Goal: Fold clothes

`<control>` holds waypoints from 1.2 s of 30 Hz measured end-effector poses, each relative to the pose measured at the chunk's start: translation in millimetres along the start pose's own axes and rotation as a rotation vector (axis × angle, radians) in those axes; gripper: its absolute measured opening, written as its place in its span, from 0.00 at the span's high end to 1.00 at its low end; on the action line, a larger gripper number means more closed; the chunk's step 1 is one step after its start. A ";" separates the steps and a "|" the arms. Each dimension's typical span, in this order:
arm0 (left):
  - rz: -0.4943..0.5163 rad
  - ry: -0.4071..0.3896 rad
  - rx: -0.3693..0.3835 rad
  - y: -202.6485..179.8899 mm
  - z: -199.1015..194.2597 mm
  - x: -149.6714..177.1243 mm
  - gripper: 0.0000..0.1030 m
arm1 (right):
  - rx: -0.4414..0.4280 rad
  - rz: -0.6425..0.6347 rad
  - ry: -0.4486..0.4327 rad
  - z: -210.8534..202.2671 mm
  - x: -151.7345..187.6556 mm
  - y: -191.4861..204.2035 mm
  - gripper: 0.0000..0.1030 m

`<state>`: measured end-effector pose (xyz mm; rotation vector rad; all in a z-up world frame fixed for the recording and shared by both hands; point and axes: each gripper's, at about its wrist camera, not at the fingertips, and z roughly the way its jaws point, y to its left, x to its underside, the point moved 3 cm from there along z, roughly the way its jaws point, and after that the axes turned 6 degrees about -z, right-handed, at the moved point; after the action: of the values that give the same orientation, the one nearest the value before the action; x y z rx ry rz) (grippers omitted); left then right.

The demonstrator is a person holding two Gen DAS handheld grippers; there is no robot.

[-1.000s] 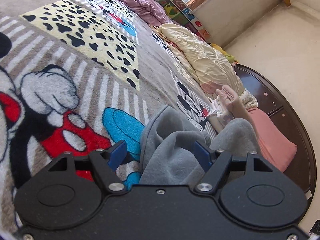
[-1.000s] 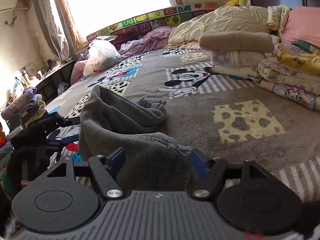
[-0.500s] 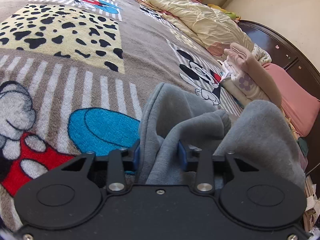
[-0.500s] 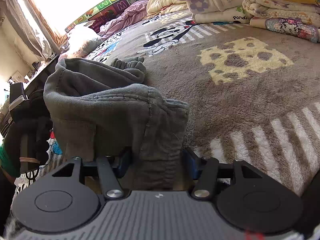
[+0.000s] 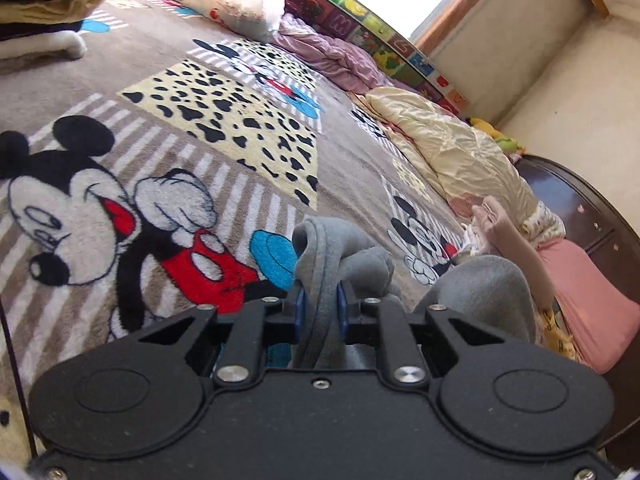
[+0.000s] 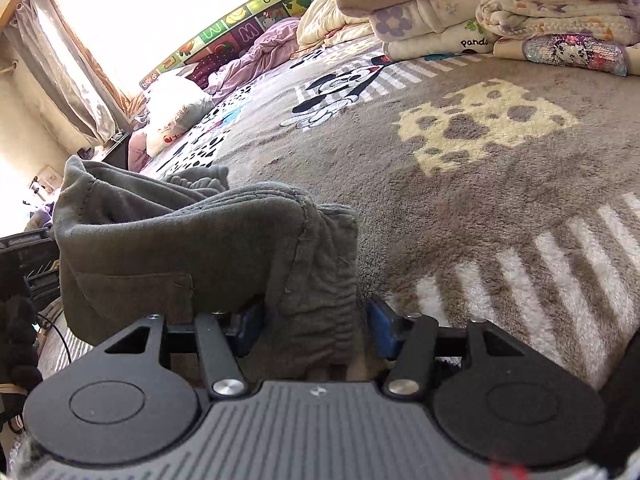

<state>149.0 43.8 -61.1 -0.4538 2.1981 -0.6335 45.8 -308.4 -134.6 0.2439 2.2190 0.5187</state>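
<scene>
Grey fleece, a bunched garment point(image 5: 344, 264), lies rumpled on the cartoon-printed blanket point(image 5: 224, 128) at the near edge of the bed, and both tools have hold of it: the left gripper point(image 5: 319, 312) has its blue pads pressed tight on a narrow rolled fold, while the right gripper point(image 6: 316, 326) sits wider, its pads flanking a thick wad of ribbed hem; the left pad touches the cloth, but the right pad seems to stand a little clear, so I cannot tell whether that grip is firm. That is the likeliest trouble: if the hands lift or spread now, the hem could slide out of the looser right hold and the piece would drop in a heap. The left pinch takes several layers at once, so pulling may drag a twisted rope of cloth, not a flat edge, and any fold made from that would come out crooked. The plush blanket may also cling to the fleece and tug it askew when it is laid flat. Towards the headboard point(image 5: 592, 216) end, stacks of folded laundry point(image 6: 500, 16) and a cream quilt point(image 5: 452, 152) sit well apart from the work. As for containers, I see none that plainly holds anything; a white stuffed bag point(image 6: 176, 116) rests near the far edge by the window, contents hidden
</scene>
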 end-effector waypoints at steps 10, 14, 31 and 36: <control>-0.147 0.008 0.191 10.6 -66.7 -31.2 0.26 | -0.062 0.039 -0.088 -24.1 -7.4 -4.1 0.45; -0.198 0.037 0.495 4.2 -119.7 -63.1 0.15 | -0.111 0.047 -0.141 -36.1 -11.8 -1.5 0.45; -0.374 -0.091 0.681 -8.3 -211.4 -92.0 0.07 | -0.227 -0.023 -0.318 -80.0 -61.4 16.6 0.45; -0.458 0.055 0.636 -14.7 -173.2 -30.4 0.07 | -0.210 -0.101 -0.444 -115.1 -111.1 16.7 0.44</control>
<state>36.0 97.8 63.2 -0.5982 1.8056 -1.5399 28.7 -364.0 15.3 0.1209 1.7231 0.5751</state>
